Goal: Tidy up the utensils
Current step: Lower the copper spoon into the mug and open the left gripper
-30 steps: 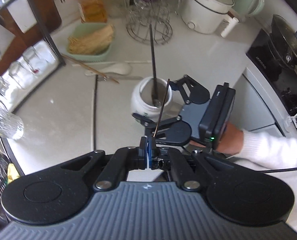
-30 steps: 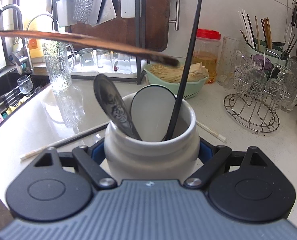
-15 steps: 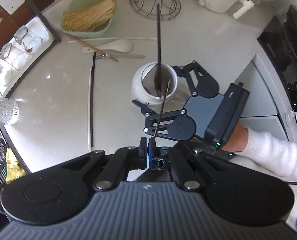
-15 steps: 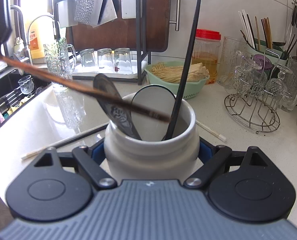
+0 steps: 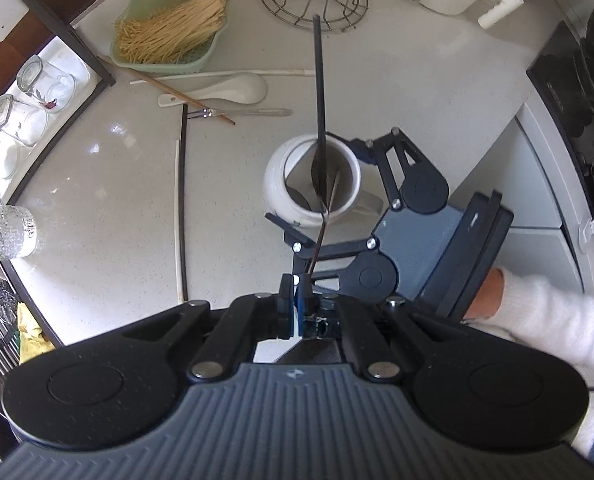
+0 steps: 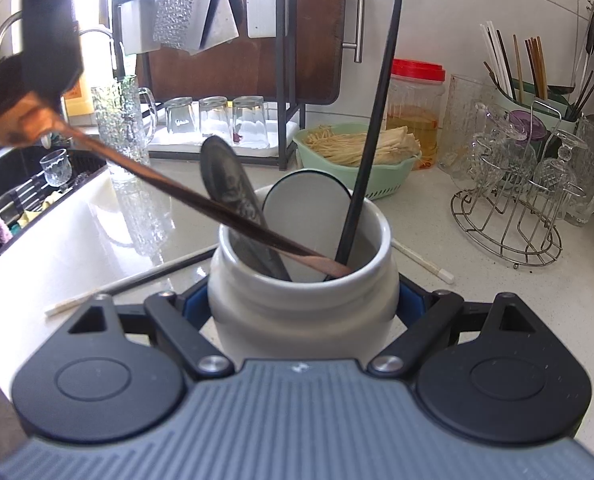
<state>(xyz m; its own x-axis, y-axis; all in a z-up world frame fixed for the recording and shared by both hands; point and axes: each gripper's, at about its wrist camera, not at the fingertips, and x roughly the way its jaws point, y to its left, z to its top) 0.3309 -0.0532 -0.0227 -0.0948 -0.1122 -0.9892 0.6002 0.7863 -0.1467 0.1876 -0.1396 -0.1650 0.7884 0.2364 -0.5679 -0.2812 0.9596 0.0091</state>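
My right gripper [image 6: 303, 304] is shut on a white ceramic jar [image 6: 303, 304] that stands on the counter; the jar also shows in the left wrist view [image 5: 293, 196]. The jar holds a black chopstick [image 6: 371, 128], a dark metal spoon [image 6: 229, 188] and a white spoon [image 6: 307, 216]. My left gripper [image 5: 295, 292] is shut on the bowl end of a copper spoon [image 6: 145, 176]. The copper spoon's handle tip [image 5: 334, 192] slants down inside the jar's mouth.
On the counter [image 5: 97, 208] lie a white spoon [image 5: 233, 90], a brown chopstick [image 5: 169, 92], a metal utensil [image 5: 249, 112], and black [image 5: 183, 184] and white chopsticks. A green noodle basket [image 5: 169, 32], a wire glass rack [image 6: 509, 216] and a sink [image 6: 25, 184] surround them.
My left gripper rose above the jar and tilted the copper spoon downward; its handle tip went from above the rim into the jar's mouth. My right gripper kept holding the jar still.
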